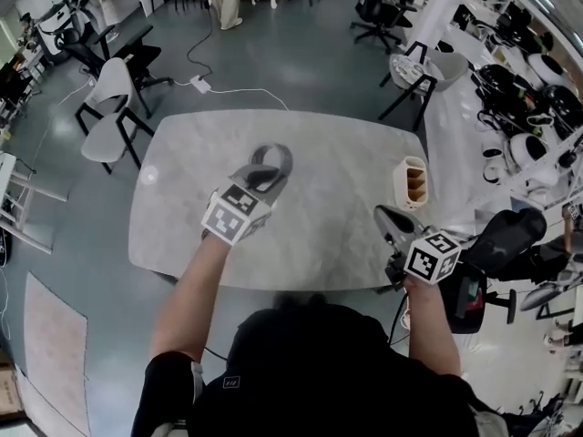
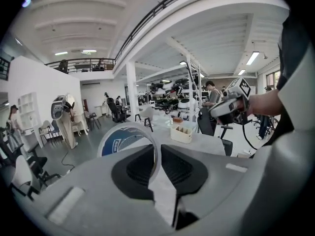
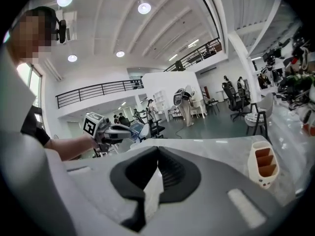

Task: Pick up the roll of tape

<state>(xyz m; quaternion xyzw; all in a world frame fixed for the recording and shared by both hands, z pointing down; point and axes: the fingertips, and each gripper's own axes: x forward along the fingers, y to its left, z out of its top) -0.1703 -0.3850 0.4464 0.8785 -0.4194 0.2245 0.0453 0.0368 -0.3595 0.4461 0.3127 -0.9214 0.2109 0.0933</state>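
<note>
The roll of tape (image 1: 279, 157) is a grey ring with a blue inner label. My left gripper (image 1: 267, 175) holds it in the air above the middle of the white marble table (image 1: 337, 235). In the left gripper view the ring (image 2: 118, 140) stands upright with its wall pinched between the dark pads of the left gripper (image 2: 158, 149). My right gripper (image 1: 384, 213) hovers at the table's right front edge, shut with nothing in it. In the right gripper view its pads (image 3: 158, 150) meet at the tips, and the tape (image 3: 136, 128) shows far to the left.
A beige compartment holder (image 1: 412, 182) stands on the table's right side, close to the right gripper, and shows again as the holder (image 3: 263, 166). Chairs (image 1: 109, 107) and a stool (image 1: 412, 71) ring the table. Shelves of equipment (image 1: 528, 98) fill the right.
</note>
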